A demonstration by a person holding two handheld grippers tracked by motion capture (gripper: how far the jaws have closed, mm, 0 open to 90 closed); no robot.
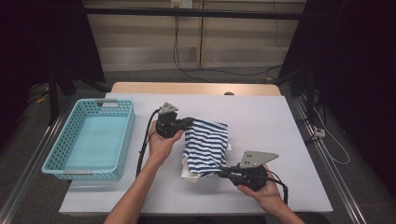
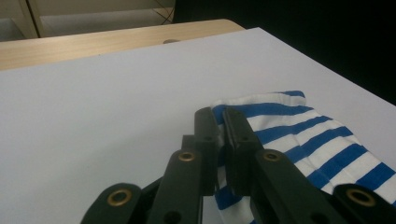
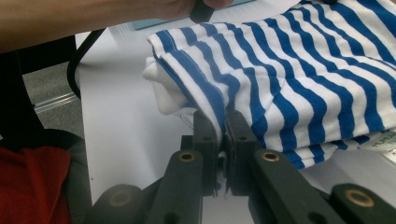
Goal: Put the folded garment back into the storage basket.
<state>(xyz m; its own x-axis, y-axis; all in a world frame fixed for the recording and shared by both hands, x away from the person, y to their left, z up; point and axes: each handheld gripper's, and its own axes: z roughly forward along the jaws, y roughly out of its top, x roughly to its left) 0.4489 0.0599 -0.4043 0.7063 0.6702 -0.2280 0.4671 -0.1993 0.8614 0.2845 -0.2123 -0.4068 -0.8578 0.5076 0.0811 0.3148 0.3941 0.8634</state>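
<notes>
Jaws, left gripper (image 1: 187,122): pressed together on the far left edge of the blue-and-white striped cloth (image 1: 206,144); in the left gripper view the left gripper (image 2: 221,122) pinches a fold of the striped cloth (image 2: 299,135) between its two black pads.
Jaws, right gripper (image 1: 223,171): clamped on the near edge of the same cloth; in the right gripper view the right gripper (image 3: 220,126) has the striped cloth (image 3: 299,79) nipped tight.
Basket (image 1: 122,140): turquoise, slotted walls, at the left edge of the table, well apart from the cloth.
Left hand (image 1: 161,143): grips its tool just left of the cloth.
Cloth: folded in layers, mid-table, held between both grippers, near part sagging to the surface.
Table (image 1: 271,121): covered in white.
Right hand (image 1: 264,191): near the front edge, right of the cloth.
</notes>
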